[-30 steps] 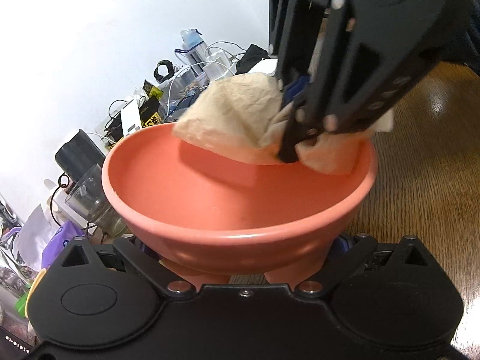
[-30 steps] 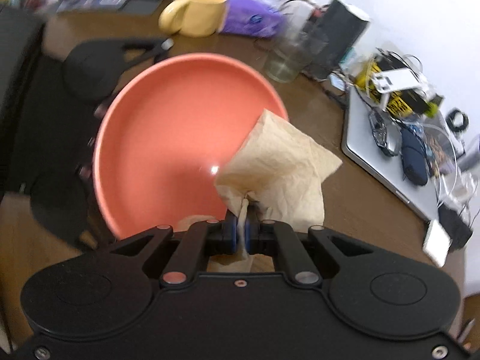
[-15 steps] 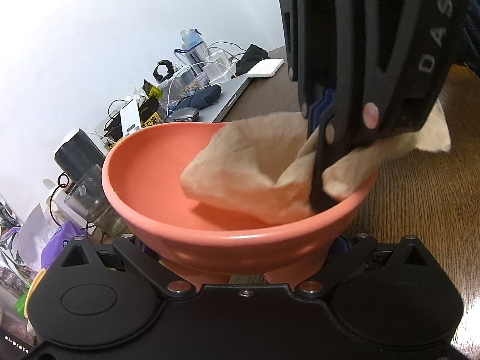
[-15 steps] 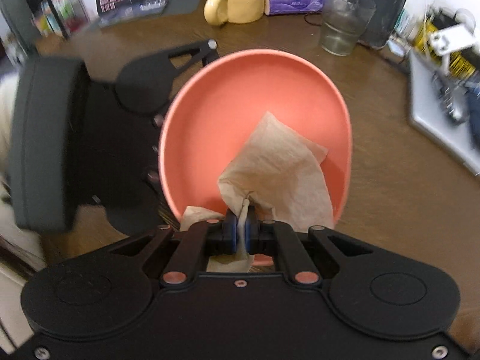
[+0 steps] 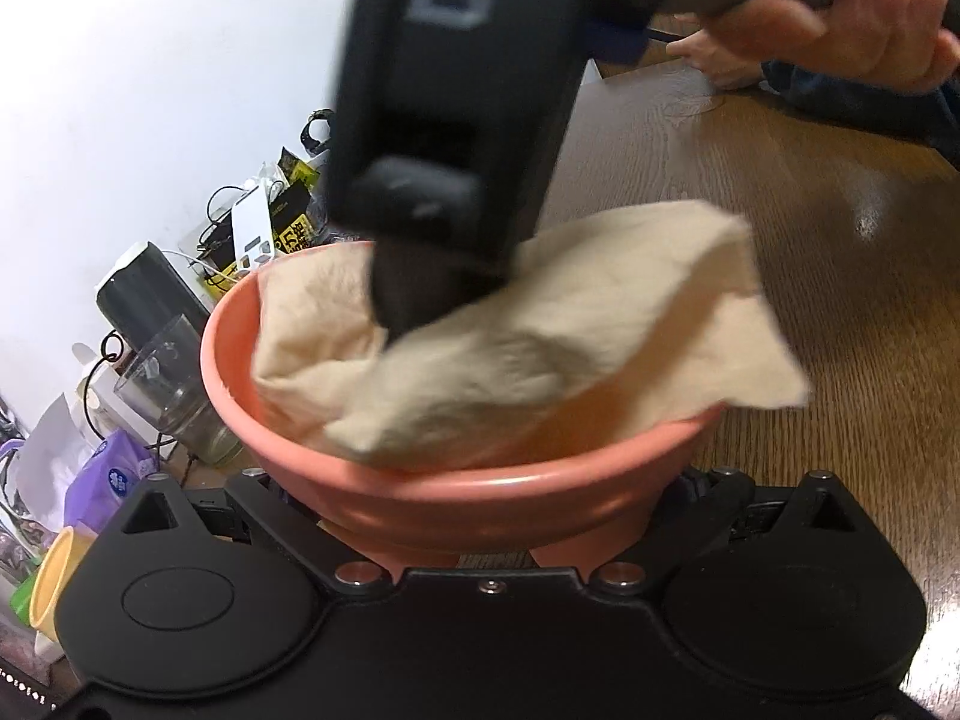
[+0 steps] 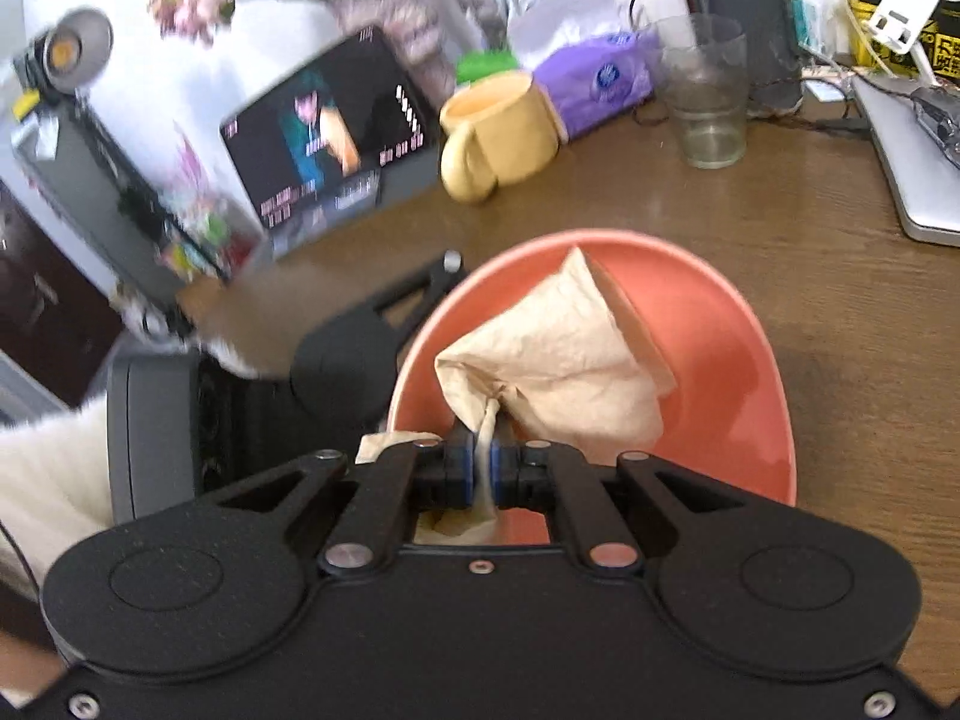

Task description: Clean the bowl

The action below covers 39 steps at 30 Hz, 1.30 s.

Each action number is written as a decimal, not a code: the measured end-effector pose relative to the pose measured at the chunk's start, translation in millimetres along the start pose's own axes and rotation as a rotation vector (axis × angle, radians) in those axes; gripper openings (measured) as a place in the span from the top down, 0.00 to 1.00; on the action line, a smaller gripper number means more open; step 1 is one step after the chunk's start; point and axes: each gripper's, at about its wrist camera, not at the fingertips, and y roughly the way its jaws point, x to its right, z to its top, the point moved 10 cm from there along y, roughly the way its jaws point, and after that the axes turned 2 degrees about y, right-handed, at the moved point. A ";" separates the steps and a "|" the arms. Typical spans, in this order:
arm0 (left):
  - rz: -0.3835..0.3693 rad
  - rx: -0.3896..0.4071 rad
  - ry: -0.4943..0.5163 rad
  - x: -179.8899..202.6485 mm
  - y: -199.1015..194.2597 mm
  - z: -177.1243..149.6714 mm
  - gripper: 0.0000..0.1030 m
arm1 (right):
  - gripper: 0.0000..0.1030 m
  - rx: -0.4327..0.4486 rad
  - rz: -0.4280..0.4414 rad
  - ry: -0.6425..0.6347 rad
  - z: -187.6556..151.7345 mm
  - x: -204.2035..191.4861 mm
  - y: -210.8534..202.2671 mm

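A salmon-pink bowl [image 5: 228, 360] is held at its foot by my left gripper [image 5: 486, 480], whose fingers clamp the base from both sides. A crumpled tan paper towel [image 5: 540, 348] fills the inside of the bowl and hangs over its right rim. My right gripper [image 6: 487, 468] is shut on a bunched corner of the towel [image 6: 558, 372] and presses it into the bowl [image 6: 720, 360]. In the left wrist view the right gripper [image 5: 432, 300] comes down from above, blurred, and hides the bowl's far wall.
The bowl is over a wooden table [image 5: 810, 240]. Behind it stand a yellow mug [image 6: 498, 126], a glass [image 6: 708, 102], a purple tissue pack [image 6: 600, 78], a lit tablet screen [image 6: 324, 132] and a laptop [image 6: 912, 168]. A person's hand [image 5: 840, 18] holds the right gripper.
The right gripper has carried the towel from the bowl's far rim down into the bowl and swept it across toward the near side. The left gripper keeps its hold on the bowl.
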 end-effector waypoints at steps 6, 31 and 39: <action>-0.021 0.007 0.001 -5.7 5.8 0.9 0.03 | 0.94 0.153 -0.073 -0.031 13.4 6.6 -2.5; 0.007 0.021 0.032 -0.3 0.7 -3.7 0.03 | 0.95 0.136 -0.600 -0.260 2.1 39.2 -21.3; 0.018 0.024 0.043 3.2 1.1 -5.0 0.04 | 0.95 -0.085 -0.652 -0.383 -19.8 30.7 -12.4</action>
